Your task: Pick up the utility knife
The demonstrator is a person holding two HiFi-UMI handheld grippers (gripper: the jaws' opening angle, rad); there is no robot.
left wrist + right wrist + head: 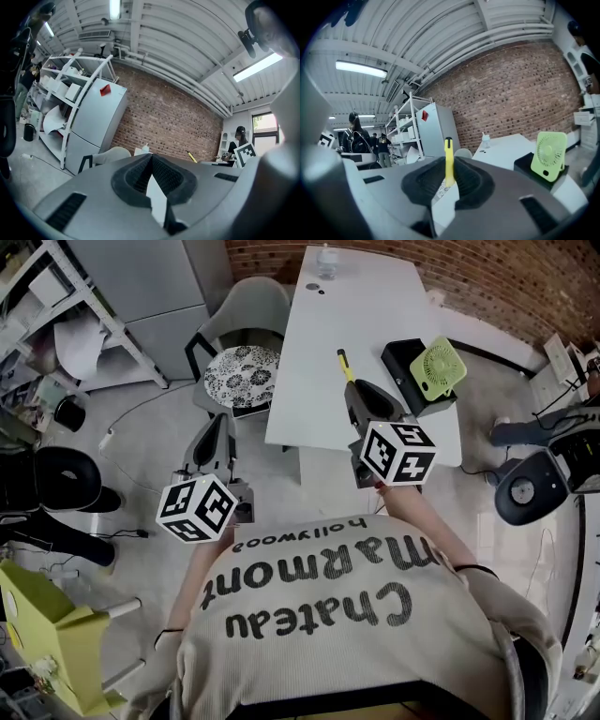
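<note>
The right gripper clamps the yellow utility knife, whose long axis runs straight out beyond the jaws over the table, while the left gripper, closed and empty, hangs aside.

- On the shirt: "Chateau Marmont" in big dark letters, with "hollywood" smaller, upside down in the head view.
- On the cubes of the left gripper and right gripper: black-and-white square markers, no letters.

The utility knife is smooth yellow plastic, the table matt white, the wall rough brick.
</note>
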